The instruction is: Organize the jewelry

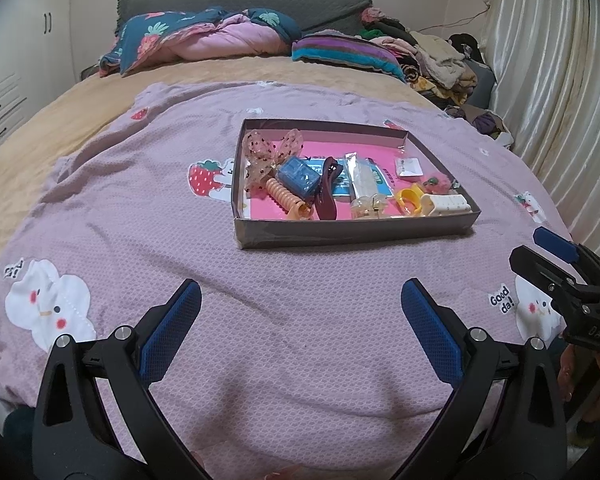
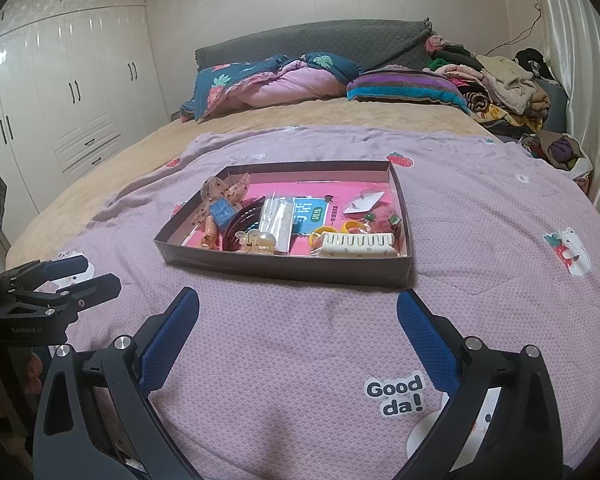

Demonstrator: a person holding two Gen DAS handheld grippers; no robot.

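Note:
A shallow dark cardboard tray (image 1: 340,236) (image 2: 284,270) with a pink floor sits on the pink bedspread. It holds a dotted bow (image 1: 274,148), a blue box (image 1: 298,176) (image 2: 222,212), an orange spiral hair tie (image 1: 286,198), a dark hair clip (image 1: 328,196) (image 2: 244,222), a clear packet (image 1: 364,178) (image 2: 278,220), a yellow ring (image 1: 410,198) and a cream claw clip (image 1: 446,204) (image 2: 358,245). My left gripper (image 1: 300,300) is open and empty, in front of the tray. My right gripper (image 2: 298,312) is open and empty, near the tray's front wall.
The pink bedspread (image 1: 260,300) covers the near bed. Pillows and a folded quilt (image 1: 204,40) lie at the headboard. A pile of clothes (image 1: 440,60) is at the far right beside a curtain (image 1: 560,80). White wardrobes (image 2: 72,92) stand left.

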